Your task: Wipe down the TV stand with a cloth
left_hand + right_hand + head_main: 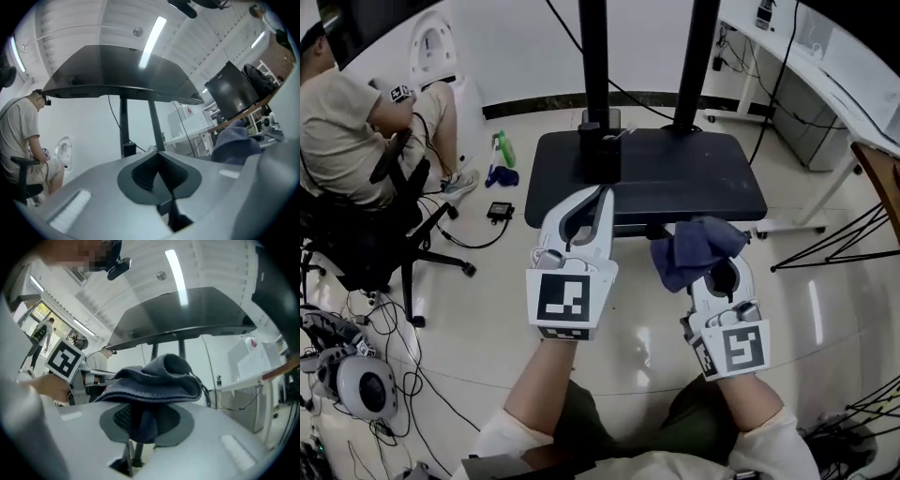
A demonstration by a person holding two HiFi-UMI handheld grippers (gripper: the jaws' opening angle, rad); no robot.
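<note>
The TV stand's black base plate (675,178) lies on the floor ahead of me, with two black poles (593,56) rising from its back. My left gripper (601,194) is shut and empty, its tips over the plate's front left edge. From the left gripper view, the dark plate (122,70) spreads above the shut left gripper (161,174). My right gripper (711,260) is shut on a dark blue cloth (694,246), held just in front of the plate's front edge. In the right gripper view the bunched cloth (157,376) hides the right gripper's (136,416) tips.
A person (342,131) sits on a black office chair (366,234) at the left, with cables (403,319) trailing over the floor. A green bottle (504,148) lies left of the stand. White desks (806,66) stand at the right, and a thin black frame (844,239) sits nearby.
</note>
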